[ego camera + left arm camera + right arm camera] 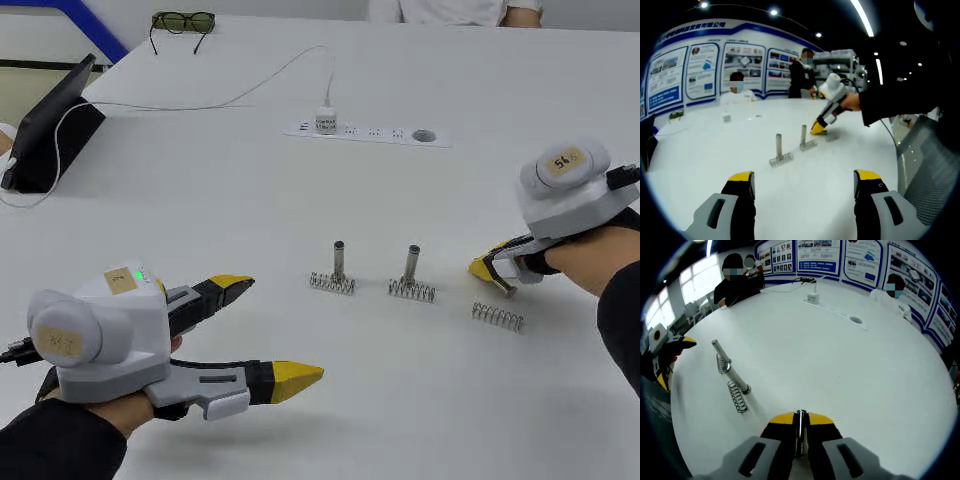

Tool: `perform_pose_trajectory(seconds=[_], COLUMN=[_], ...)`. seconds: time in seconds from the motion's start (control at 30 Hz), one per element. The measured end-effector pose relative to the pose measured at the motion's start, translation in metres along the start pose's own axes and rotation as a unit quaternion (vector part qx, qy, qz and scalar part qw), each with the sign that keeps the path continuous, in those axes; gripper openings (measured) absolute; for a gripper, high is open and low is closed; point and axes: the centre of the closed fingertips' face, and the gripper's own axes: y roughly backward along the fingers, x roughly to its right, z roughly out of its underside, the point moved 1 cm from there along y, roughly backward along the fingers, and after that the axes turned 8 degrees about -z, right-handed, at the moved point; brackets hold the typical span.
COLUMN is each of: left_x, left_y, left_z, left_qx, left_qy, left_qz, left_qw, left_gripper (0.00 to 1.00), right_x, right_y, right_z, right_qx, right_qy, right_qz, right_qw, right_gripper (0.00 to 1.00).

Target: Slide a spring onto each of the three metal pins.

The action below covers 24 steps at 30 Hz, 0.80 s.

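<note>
Head view: left gripper (280, 328) spread, right gripper (487, 268) pinching a pin (800, 430); power strip (365, 131) behind.

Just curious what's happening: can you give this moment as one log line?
left claw open; right claw shut on pin; two pins upright; springs off pins

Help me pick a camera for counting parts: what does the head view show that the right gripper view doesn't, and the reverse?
The head view adds a third spring lying off to the right of the others, the glasses and the black tablet. The right gripper view adds a close look at the pin clamped between the shut jaws of the right gripper, plus wall posters. Both share the two upright pins, a spring lying by each, the power strip and the open left gripper.
</note>
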Motion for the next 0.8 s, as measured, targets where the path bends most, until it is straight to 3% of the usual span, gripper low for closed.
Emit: perform_pose_trajectory(seconds=[0.2,0.47,0.8], left_x=[0.0,0.0,0.005], left_y=[0.0,0.002,0.001], left_z=[-0.001,-0.004,-0.008], left_qx=[0.001,0.004,0.008], left_qy=[-0.001,-0.003,-0.009], left_qz=[0.0,-0.002,0.004], left_qw=[1.0,1.0,0.9999], left_gripper=[0.82,0.82,0.82], right_x=[0.002,-0.004,-0.014], right_y=[0.001,0.025,0.046], right_z=[0.001,-0.013,-0.013], right_qx=[0.006,0.052,0.075], right_qy=[-0.009,-0.016,-0.006], right_qz=[0.001,0.003,0.014], right_qw=[0.9999,0.9985,0.9971], right_gripper=[0.09,0.09,0.09])
